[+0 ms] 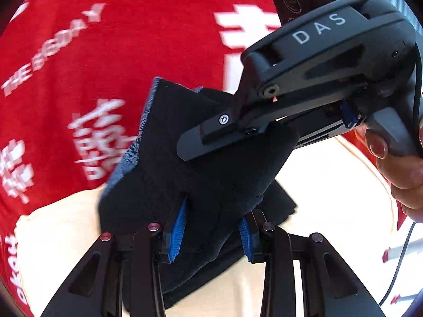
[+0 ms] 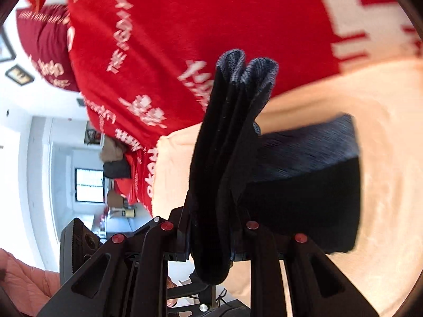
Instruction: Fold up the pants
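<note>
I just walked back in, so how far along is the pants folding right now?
Mid-fold. Done: the dark pants are already doubled into several layers, their edges stacked in the right wrist view. In hand: both grippers grip the bundle, the left gripper and the right gripper each with jaws closed on cloth, holding it up over the cream surface. Left: lay the bundle down flat and let go.

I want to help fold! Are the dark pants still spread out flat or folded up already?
Folded up. The pants show stacked layers with doubled-over edges, bunched and pinched in the right gripper and left gripper.
</note>
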### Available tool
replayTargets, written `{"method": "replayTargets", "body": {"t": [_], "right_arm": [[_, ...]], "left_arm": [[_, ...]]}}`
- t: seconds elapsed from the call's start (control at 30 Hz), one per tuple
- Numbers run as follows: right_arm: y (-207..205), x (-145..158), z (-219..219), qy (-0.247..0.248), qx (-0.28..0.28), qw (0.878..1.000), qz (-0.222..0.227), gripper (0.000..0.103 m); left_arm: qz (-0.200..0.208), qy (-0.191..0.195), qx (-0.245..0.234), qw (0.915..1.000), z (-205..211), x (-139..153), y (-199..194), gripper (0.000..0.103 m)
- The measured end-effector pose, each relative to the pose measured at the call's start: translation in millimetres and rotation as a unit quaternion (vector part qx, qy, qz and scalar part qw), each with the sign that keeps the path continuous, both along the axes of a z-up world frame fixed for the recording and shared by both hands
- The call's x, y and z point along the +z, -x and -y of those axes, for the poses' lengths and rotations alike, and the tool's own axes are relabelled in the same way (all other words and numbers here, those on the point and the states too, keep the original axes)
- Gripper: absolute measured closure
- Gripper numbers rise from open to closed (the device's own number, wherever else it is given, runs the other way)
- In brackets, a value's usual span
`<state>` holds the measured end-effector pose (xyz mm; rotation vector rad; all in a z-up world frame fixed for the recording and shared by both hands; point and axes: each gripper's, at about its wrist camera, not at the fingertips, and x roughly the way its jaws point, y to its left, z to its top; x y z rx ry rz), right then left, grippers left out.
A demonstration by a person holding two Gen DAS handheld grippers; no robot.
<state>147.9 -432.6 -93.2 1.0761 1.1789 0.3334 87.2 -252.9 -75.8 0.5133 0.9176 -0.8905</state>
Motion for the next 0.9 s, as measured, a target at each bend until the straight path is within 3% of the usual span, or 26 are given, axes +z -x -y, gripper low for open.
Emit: {"method": "replayTargets", "body": {"t": [0.2,0.27,0.3,0.33,0.4,0.43,0.7,0.9], "right_arm": [[37.1,-72.2,10.5,-0.022,-0.035,0.998,-0.055,0.081],[42.7,-85.2,9.8,-0.034,-0.045,0.997,-0.058,0.081],[41.1,-88.9,7.2,-0.033,-0.046,0.997,-0.060,0.080],[43.6,-91.4,7.7,-0.029,-0.046,0.997,-0.063,0.079],[44.3,-93.4,7.3,-0.020,-0.044,0.996,-0.069,0.078],[44.8,-93.2,9.5,-0.021,-0.046,0.996,-0.070,0.078],[43.3,-76.3,8.8,0.062,-0.014,0.994,-0.086,0.074],[39.6,-65.0,-0.6,0.127,-0.008,0.986,-0.109,0.060]], "left_arm": [[-0.029,-0.064,-0.034,0.9969,31.8,-57.9,28.5,0.067],[-0.020,-0.081,-0.043,0.9956,33.9,-68.0,34.6,0.066],[-0.015,-0.087,-0.046,0.9950,35.4,-70.9,37.1,0.061],[-0.015,-0.092,-0.048,0.9944,35.5,-73.7,38.7,0.049],[-0.034,-0.094,-0.046,0.9939,34.0,-75.6,37.8,0.036],[-0.040,-0.097,-0.043,0.9936,33.8,-74.4,37.2,0.035],[-0.074,-0.084,-0.014,0.9936,2.9,-53.6,17.0,0.035],[-0.103,-0.089,0.073,0.9880,-33.2,-49.2,-22.1,0.035]]}}
